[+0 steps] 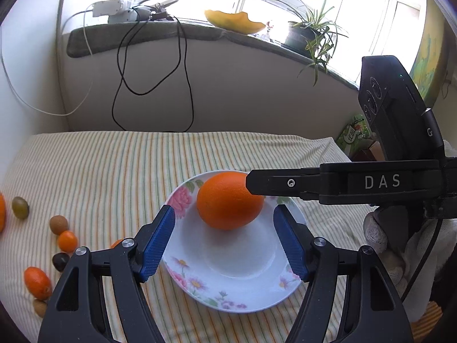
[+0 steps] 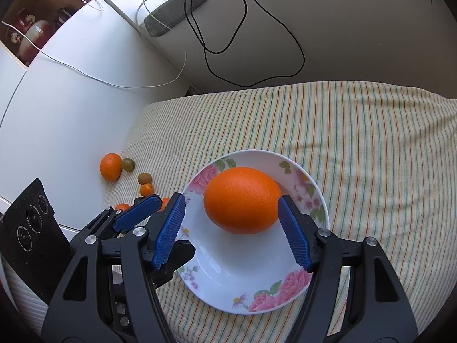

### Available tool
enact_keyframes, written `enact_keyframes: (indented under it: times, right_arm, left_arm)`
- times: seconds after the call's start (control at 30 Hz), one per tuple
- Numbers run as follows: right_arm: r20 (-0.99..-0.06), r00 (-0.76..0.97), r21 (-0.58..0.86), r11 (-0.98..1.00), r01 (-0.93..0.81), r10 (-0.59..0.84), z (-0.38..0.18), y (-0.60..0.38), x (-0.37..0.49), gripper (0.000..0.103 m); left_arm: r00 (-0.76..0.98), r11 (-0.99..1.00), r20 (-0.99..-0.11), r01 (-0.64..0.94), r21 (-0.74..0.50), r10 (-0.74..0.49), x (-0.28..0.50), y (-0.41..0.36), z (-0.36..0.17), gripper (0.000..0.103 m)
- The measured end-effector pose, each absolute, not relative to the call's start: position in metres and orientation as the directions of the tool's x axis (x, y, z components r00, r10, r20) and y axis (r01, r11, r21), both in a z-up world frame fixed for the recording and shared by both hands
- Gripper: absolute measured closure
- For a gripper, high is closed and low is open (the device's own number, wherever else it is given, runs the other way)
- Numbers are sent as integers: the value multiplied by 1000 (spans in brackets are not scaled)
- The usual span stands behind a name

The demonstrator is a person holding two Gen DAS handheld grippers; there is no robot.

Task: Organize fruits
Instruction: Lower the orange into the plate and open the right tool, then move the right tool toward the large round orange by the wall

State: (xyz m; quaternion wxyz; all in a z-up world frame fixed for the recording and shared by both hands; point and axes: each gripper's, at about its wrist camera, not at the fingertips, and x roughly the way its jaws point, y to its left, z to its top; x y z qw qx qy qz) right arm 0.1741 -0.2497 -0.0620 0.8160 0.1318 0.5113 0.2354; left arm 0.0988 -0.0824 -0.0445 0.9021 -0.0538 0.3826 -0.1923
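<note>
A large orange (image 1: 228,200) (image 2: 242,200) lies in a white floral plate (image 1: 237,283) (image 2: 228,283) on a striped cloth. My left gripper (image 1: 225,208) hovers over the plate's near side, open, with daylight between each blue pad and the orange. My right gripper (image 2: 231,197) also stands open around the orange: there is a clear gap at its left pad, while its right pad sits at the fruit's edge. The right gripper's black finger (image 1: 268,183) reaches over the orange from the right. The left gripper's blue pad (image 2: 137,211) shows by the plate's left rim.
Several small fruits lie left of the plate: a mandarin (image 2: 110,166), a green one (image 1: 20,207), a brown one (image 1: 58,224) and kumquats (image 1: 67,241). A white cabinet (image 2: 71,100) borders the cloth's left edge. Cables hang from the windowsill (image 1: 142,33). A gloved hand (image 1: 380,234) holds the right gripper.
</note>
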Motion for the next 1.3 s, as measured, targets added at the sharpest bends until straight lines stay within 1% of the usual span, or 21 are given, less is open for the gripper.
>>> enact_keyframes:
  times: [0.53,0.6,0.63,0.67,0.97,1.3]
  right_arm:
    - [-726,448,420,852,-313,522,-45,-218,166,32]
    - [-729,449,403,854,-329,517,-44,-211,166,26]
    - [-730,451,393,856,-337,513,-43,-207,165,20]
    - [-732,453,383,857,-344,509,-42,-204,165,17]
    - [-756,409,337,839,-426,511,-43,-170,162,16]
    - [-761,347,329,787,-522,548,-49,-127,158,16]
  left_arm:
    - [723,954,-623,236,-183,-298,72,-37,-28,32]
    - [731,957,-618,225,-182,-289,69,-31,-27,31]
    - [735,959,-616,219,-182,-285,66,-27,-27,31]
    - [738,960,-615,212,-181,-279,64,-23,-27,30]
    - [764,977,-612,119,-179,-206,39,29,-31,30]
    - [760,981,-636,12,-194,-135,9,82,-48,30]
